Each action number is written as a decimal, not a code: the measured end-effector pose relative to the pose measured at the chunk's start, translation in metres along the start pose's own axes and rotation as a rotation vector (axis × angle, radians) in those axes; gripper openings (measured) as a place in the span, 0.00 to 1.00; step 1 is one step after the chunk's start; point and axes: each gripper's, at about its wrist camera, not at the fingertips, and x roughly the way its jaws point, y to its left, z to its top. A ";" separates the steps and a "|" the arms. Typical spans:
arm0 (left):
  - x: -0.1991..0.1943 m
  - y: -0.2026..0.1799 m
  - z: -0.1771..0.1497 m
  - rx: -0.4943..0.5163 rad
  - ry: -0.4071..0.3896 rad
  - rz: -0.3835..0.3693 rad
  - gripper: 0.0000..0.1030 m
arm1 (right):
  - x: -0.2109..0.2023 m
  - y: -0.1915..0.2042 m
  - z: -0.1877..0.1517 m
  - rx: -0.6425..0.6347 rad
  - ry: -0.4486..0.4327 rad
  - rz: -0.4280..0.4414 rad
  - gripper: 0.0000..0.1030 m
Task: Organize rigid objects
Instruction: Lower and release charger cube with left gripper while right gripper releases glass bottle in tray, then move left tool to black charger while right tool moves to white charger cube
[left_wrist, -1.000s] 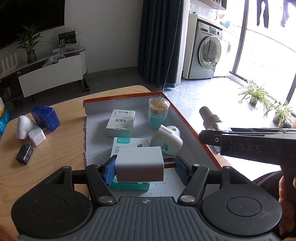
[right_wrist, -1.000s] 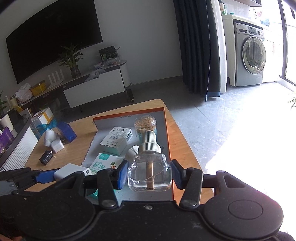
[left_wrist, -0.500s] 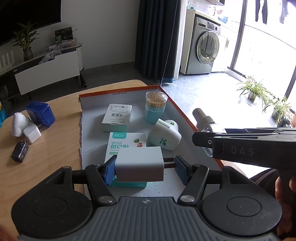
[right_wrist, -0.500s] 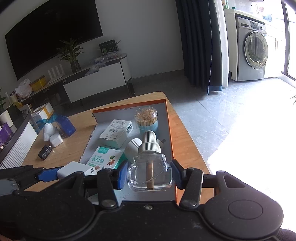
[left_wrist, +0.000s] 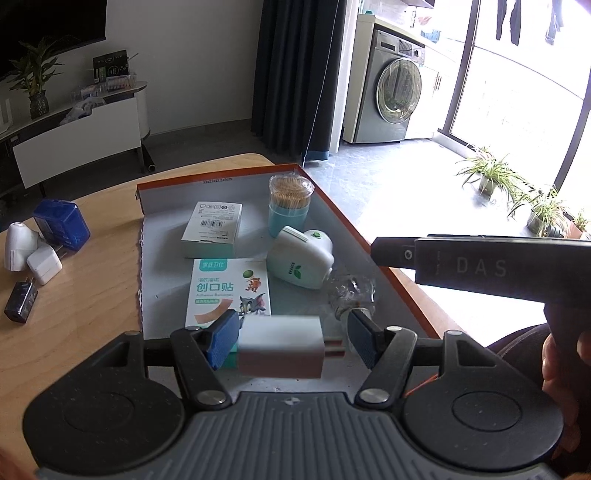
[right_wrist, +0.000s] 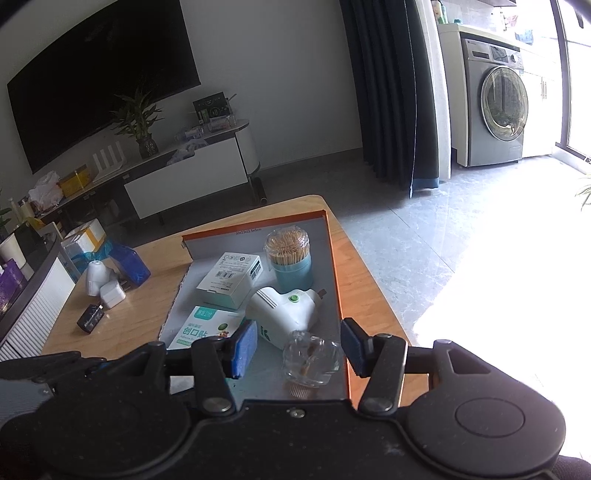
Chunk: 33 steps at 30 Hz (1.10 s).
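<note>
**Both grippers let go over the tray**

The clear glass bottle (right_wrist: 311, 357), clamped upright between the right gripper's (right_wrist: 298, 349) fingers a second ago, now lies on the tray floor, and those fingers have just been opening; they stand apart on either side of the bottle with a gap at each pad. The left gripper's (left_wrist: 291, 341) fingers have just been opening too: the white charger block (left_wrist: 281, 346) sits between them, blurred, close against the left blue pad (left_wrist: 222, 339) but clear of the right one, so nothing is gripped.

The orange-rimmed tray (left_wrist: 218, 175) rests on the wooden worktop (left_wrist: 74, 306). Inside it stand a blue toothpick holder (left_wrist: 288, 208) at the far end, a white barcode box (left_wrist: 214, 229) beside it, a white plug-in device with a green button (left_wrist: 301, 258) near the right wall, and a bandage box (left_wrist: 229, 288) lying flat in the middle. The bottle lies just beside the plug-in device, near the tray's right wall.

Outside the tray, on the worktop's left part, sit a blue box (left_wrist: 61, 225), a white cone-shaped item (left_wrist: 18, 245), a small white adapter (left_wrist: 43, 264) and a dark adapter (left_wrist: 20, 302).
</note>
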 end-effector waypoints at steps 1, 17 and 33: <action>-0.001 0.000 0.001 0.001 -0.009 -0.002 0.67 | 0.000 0.001 0.001 -0.001 -0.003 -0.003 0.60; -0.024 0.048 0.004 -0.108 -0.034 0.168 0.73 | 0.001 0.026 0.004 -0.027 -0.019 0.049 0.76; -0.050 0.102 0.003 -0.193 -0.051 0.282 0.76 | 0.016 0.079 0.005 -0.120 0.017 0.139 0.79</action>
